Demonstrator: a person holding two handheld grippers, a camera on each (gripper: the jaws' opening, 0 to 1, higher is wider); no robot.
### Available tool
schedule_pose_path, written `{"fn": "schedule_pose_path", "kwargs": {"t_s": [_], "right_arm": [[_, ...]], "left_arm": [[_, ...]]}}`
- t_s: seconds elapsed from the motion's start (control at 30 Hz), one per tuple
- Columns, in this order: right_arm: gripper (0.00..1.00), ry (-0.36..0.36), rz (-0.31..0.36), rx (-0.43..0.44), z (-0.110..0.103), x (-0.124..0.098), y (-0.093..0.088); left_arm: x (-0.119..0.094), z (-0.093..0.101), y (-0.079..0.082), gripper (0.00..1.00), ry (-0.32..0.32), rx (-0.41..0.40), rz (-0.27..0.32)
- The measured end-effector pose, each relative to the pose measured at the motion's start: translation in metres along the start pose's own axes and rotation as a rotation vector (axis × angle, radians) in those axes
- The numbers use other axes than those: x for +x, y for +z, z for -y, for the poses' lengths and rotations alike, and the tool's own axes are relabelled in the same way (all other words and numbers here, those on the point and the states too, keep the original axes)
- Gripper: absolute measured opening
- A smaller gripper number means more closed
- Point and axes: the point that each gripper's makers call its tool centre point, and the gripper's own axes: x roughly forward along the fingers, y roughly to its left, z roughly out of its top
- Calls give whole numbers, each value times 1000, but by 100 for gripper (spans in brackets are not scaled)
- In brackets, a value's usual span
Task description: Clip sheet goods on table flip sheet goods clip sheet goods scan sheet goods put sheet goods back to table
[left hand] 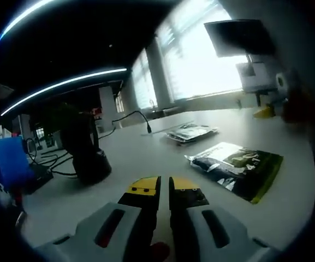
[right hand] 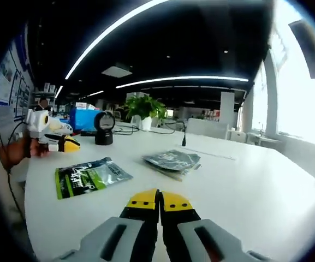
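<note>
A green and black sheet packet (left hand: 239, 166) lies flat on the white table (left hand: 162, 158), to the right of my left gripper (left hand: 164, 185), whose yellow-tipped jaws are shut with nothing between them. A second silvery packet (left hand: 191, 132) lies farther back. In the right gripper view the green packet (right hand: 89, 176) lies to the left and the silvery packet (right hand: 172, 161) straight ahead of my right gripper (right hand: 159, 201), also shut and empty. The left gripper (right hand: 51, 132) shows at the far left of that view, held by a hand.
A black scanner stand (left hand: 86, 147) with trailing cables stands at the left. A blue box (left hand: 10, 161) sits at the table's left edge. In the right gripper view a round black device (right hand: 103, 128), a blue box (right hand: 83, 118) and a potted plant (right hand: 145, 112) stand at the back.
</note>
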Motion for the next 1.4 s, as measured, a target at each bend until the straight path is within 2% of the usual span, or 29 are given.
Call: {"fn": "schedule_pose_path", "kwargs": {"t_s": [0.33, 0.53, 0.67, 0.87, 1.17, 1.3, 1.4], "right_arm": [[0, -10, 71, 103, 4, -19, 2], [0, -43, 29, -10, 0, -13, -5], [0, -66, 36, -32, 1, -13, -5], [0, -95, 41, -23, 9, -14, -6], [0, -85, 67, 22, 12, -15, -4], [0, -77, 83, 71, 15, -15, -2], [0, -77, 84, 67, 14, -15, -2]], "left_arm": [[-3, -3, 2, 0, 14, -40, 15], [-4, -2, 2, 0, 13, -16, 16], [-2, -6, -1, 0, 19, -24, 4], [-3, -4, 1, 0, 13, -12, 15], [-5, -10, 5, 0, 38, -7, 43], [-3, -14, 3, 0, 32, -51, 34], [-3, -12, 2, 0, 21, -58, 34]]}}
